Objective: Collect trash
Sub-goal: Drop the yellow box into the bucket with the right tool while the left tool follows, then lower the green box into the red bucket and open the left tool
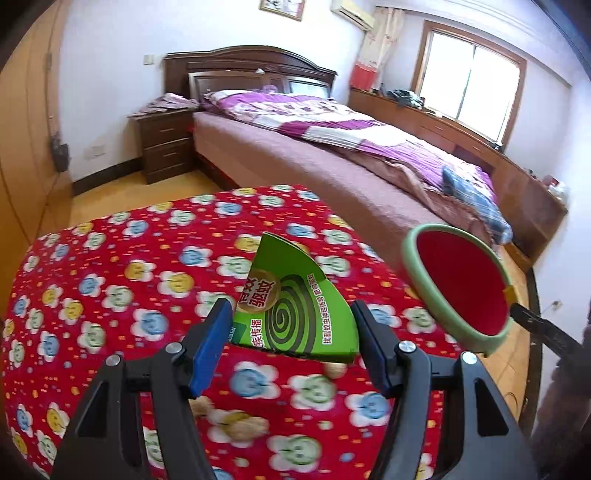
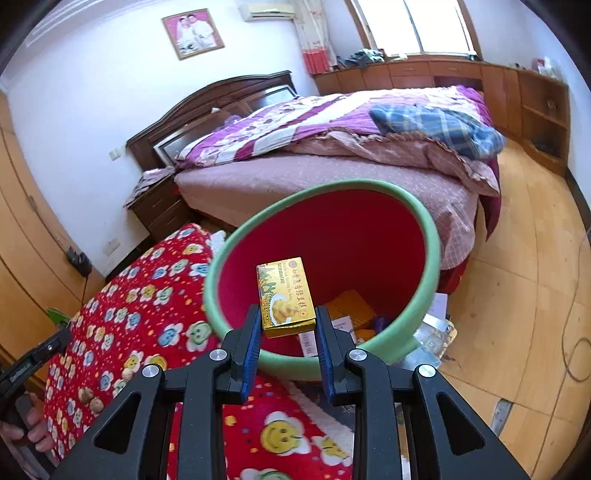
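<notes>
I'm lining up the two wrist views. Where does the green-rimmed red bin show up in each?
Left wrist: the bin sits at the right, beyond the red flowered cloth.
Right wrist: the bin fills the centre, behind the gold box.
Shared landmark: the bed's purple quilt.

Two grippers are counted: the left gripper and the right gripper, each with two blue-padded fingers. Two boxes are noted: one green mosquito-coil box and one gold cake box. One red bin with a green rim is recorded. One bed and one nightstand are seen. One framed picture and one air conditioner are counted on the walls. One red smiley-patterned cover is logged.
</notes>
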Action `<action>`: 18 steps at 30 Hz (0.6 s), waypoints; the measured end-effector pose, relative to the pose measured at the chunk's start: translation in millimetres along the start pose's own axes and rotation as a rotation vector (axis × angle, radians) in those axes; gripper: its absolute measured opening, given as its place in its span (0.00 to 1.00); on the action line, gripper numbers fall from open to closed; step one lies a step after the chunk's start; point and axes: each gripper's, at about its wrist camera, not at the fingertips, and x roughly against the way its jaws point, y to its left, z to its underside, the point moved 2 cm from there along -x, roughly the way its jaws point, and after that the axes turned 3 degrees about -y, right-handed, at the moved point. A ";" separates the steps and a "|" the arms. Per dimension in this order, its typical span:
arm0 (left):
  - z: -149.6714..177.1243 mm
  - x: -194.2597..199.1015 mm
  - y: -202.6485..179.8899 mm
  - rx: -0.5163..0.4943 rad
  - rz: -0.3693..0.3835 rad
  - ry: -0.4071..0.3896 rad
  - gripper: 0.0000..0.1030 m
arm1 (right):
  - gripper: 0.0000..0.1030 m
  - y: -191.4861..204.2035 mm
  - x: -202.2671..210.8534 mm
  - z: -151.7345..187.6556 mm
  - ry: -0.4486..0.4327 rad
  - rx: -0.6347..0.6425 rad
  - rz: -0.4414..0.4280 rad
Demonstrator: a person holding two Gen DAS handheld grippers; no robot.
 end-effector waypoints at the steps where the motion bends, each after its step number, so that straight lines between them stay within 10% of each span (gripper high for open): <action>1: -0.8 -1.3 -8.0 -0.004 0.014 0.006 0.64 | 0.27 -3.8 -1.2 -1.0 -0.001 -0.006 0.003; 18: -5.9 -36.2 -108.1 -0.055 0.217 0.061 0.64 | 0.29 -42.7 -9.6 -14.5 -0.013 -0.067 -0.041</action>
